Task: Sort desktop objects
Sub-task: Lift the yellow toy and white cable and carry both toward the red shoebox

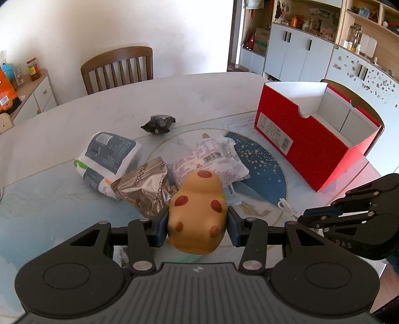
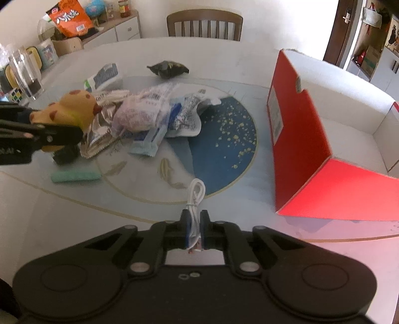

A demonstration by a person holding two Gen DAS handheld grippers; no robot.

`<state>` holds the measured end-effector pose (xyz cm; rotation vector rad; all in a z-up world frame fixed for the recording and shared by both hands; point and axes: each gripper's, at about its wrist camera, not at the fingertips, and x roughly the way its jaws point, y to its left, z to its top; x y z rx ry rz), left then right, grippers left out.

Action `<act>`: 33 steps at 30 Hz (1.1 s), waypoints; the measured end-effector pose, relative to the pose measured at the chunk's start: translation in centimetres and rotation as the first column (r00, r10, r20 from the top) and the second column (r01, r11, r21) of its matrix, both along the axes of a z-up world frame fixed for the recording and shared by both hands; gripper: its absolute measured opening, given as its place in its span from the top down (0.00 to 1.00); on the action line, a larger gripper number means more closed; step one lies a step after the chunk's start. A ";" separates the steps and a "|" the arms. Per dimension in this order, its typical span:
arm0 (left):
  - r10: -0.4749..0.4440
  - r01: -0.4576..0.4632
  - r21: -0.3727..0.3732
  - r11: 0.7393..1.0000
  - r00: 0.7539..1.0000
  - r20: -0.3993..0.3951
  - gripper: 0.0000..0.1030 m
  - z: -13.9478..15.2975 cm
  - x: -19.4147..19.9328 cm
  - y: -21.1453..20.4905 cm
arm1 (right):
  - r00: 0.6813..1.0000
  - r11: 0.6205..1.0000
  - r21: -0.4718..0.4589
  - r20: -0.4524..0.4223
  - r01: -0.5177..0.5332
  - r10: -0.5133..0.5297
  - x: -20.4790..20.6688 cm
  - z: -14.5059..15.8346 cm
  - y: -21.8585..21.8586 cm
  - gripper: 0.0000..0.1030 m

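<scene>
Pale and wide, the surface (image 2: 74,211) holds a pile of packets near a red box (image 2: 299,139). Right gripper (image 2: 194,230) is clenched on a white cable (image 2: 195,197) low by the near edge — best lifted slowly so the loop does not slip, then carried to the box. It tips downward. Left gripper (image 1: 197,224) squeezes a spotted toy (image 1: 197,211) above the packets.

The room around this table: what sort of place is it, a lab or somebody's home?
Most likely a home dining room. A wooden dining chair stands at the table, cupboards with cluttered shelves line the wall, and a sideboard holds a snack bag.
</scene>
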<state>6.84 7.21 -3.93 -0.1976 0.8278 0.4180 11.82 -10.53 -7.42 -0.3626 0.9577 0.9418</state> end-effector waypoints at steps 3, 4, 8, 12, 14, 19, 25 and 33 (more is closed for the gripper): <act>-0.007 0.007 0.006 1.000 1.000 0.007 0.56 0.4 0.2 -0.3 | 1.000 1.000 0.026 0.001 0.005 -0.005 0.2 1.2 -0.5 0.93; -0.007 0.007 0.009 1.000 1.000 0.010 0.56 0.6 0.3 -0.4 | 1.000 0.999 0.038 0.003 0.007 -0.007 0.4 1.7 -0.7 0.93; -0.024 0.023 0.025 0.999 1.000 0.017 0.56 1.5 0.7 -1.0 | 1.000 0.996 0.086 0.016 0.012 -0.014 0.9 4.0 -1.6 0.93; -0.048 0.047 0.038 0.998 0.998 0.030 0.56 2.6 1.3 -1.7 | 0.999 0.991 0.127 0.032 0.031 -0.036 1.8 6.2 -2.6 0.93; -0.059 0.057 0.047 0.997 0.998 0.036 0.56 3.1 1.7 -2.1 | 0.998 0.989 0.144 0.038 0.045 -0.051 2.2 7.0 -3.0 0.93; -0.080 0.077 0.061 0.995 0.996 0.047 0.56 4.2 2.7 -3.1 | 0.996 0.981 0.175 0.033 0.080 -0.087 3.3 8.0 -4.1 0.93; -0.104 0.100 0.072 0.992 0.993 0.054 0.56 4.8 4.3 -4.4 | 0.992 0.973 0.200 0.038 0.114 -0.124 4.6 8.7 -5.5 0.93; -0.142 0.136 0.087 0.987 0.988 0.063 0.56 5.3 7.6 -6.2 | 0.985 0.968 0.210 0.068 0.139 -0.157 6.7 8.6 -7.8 0.93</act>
